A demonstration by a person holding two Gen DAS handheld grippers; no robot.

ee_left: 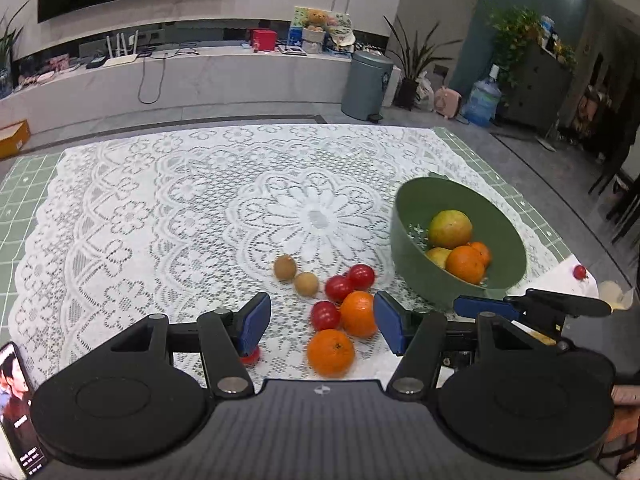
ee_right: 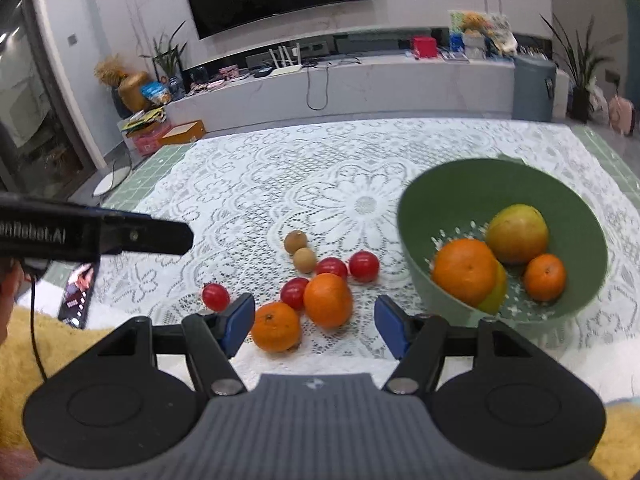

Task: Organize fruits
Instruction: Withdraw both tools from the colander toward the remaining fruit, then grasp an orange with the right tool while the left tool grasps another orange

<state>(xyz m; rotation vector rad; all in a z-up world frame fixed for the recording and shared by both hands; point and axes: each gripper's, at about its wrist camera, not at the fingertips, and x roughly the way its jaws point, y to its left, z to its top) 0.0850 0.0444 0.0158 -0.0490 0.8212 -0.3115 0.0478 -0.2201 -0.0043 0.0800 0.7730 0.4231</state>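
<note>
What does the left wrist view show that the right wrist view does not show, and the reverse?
Only the left wrist view shows a cherry tomato alone at the table's right edge, a water bottle on the floor, and the right hand-held gripper from the side.

Only the right wrist view shows a gold vase and the left hand-held gripper.

Both show the green bowl holding fruit, the loose oranges and tomatoes, and a phone.

Loose fruits (ee_left: 340,308) beside green bowl (ee_left: 508,256), part-filled.
</note>
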